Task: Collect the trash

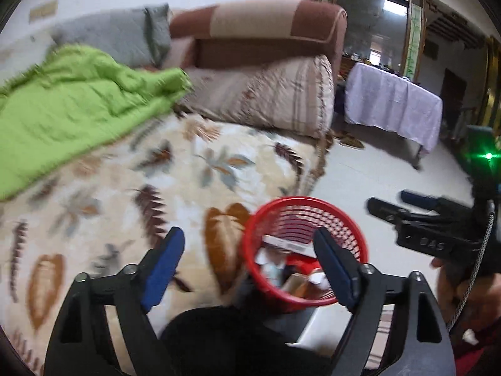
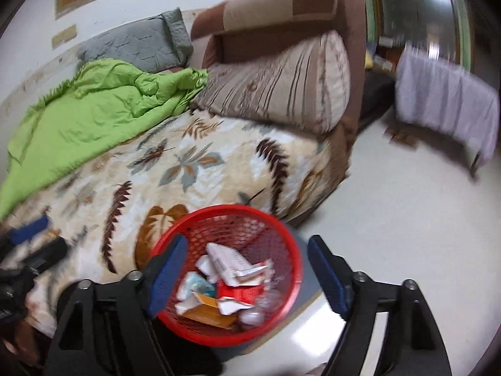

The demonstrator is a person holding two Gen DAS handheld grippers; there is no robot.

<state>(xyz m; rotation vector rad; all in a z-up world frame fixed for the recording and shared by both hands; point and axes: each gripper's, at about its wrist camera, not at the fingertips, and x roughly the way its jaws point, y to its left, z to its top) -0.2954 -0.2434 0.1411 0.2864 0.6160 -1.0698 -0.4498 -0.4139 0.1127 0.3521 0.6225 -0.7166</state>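
1. the red basket (image 2: 228,274) stands on the floor beside the bed (image 2: 200,169), with paper trash (image 2: 225,266) inside.
2. left gripper (image 1: 250,257): fingers apart, nothing between them.
3. right gripper (image 2: 247,269): fingers apart above the basket, empty.

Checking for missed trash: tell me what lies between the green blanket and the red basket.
Only bare leaf-print bedspread between green blanket and red basket; right wrist view shows it.
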